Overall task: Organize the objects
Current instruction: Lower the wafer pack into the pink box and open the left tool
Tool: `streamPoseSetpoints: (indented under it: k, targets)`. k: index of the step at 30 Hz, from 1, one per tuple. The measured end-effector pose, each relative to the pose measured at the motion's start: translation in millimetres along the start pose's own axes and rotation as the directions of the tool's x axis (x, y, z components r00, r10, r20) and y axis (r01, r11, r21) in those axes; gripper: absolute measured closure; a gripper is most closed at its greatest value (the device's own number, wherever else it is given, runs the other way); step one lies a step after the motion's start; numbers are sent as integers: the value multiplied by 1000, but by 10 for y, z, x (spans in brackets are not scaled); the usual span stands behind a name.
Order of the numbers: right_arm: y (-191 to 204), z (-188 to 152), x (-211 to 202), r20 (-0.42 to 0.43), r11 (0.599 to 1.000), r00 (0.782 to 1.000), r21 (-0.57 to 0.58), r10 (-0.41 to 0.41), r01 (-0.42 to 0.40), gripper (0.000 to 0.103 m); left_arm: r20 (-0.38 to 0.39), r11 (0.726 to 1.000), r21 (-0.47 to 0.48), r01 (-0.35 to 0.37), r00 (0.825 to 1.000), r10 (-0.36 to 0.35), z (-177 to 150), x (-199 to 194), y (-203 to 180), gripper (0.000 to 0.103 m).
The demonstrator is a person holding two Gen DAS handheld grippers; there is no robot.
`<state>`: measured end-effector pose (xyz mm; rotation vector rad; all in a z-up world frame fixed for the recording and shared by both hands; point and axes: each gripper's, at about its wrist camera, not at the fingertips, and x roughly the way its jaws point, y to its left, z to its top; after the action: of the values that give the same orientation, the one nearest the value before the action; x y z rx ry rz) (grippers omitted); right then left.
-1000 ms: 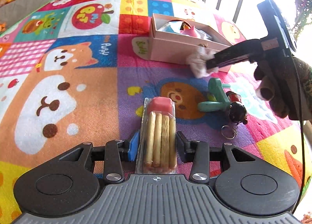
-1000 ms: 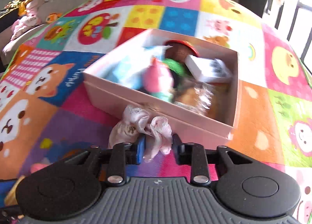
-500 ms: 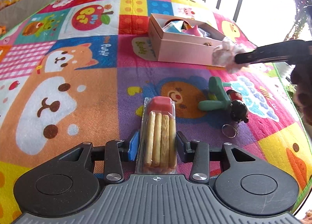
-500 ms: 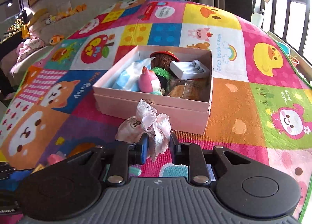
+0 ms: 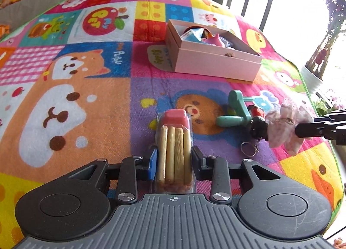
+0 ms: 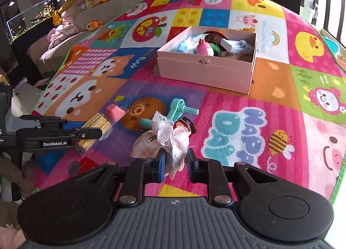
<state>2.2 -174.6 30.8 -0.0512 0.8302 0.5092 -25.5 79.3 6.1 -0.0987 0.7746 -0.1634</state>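
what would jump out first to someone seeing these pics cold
The loud patchwork cartoon play mat filling both views, with an open pink box of small toys near its far middle. Up close, the right gripper is shut on a frilly lace pouch held above the mat, while the left gripper, its jaws closing, straddles a clear pack of biscuit sticks lying on the purple bear square.

The open pink cardboard box (image 5: 216,62) hid most of its jumbled contents behind its near wall. The black two-finger right gripper (image 5: 302,129) ran off the left-wrist view's edge. The dark keychain figure (image 5: 258,128) sat half-covered by the lacy pink cloth bundle (image 5: 285,127).
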Motion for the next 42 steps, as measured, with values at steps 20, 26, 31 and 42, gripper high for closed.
streamPoseSetpoints:
  k: [20, 26, 31, 42]
  targets:
    - [-464, 12, -304, 215, 995, 977, 100, -14, -8, 84, 239, 988, -84, 130, 965, -107, 2042, 1551, -1037, 67]
    - [-610, -41, -333, 208, 994, 977, 106, -49, 27, 84, 182, 980, -134, 148, 976, -122, 1811, 1621, -901, 65]
    - [-662, 23, -237, 187, 993, 981, 116, -59, 37, 84, 337, 956, -231, 181, 937, -96, 1662, 1061, -466, 65]
    - [-329, 242, -110, 154, 998, 987, 46, -45, 38, 84, 92, 965, -260, -38, 994, 64, 1580, 1429, 74, 64]
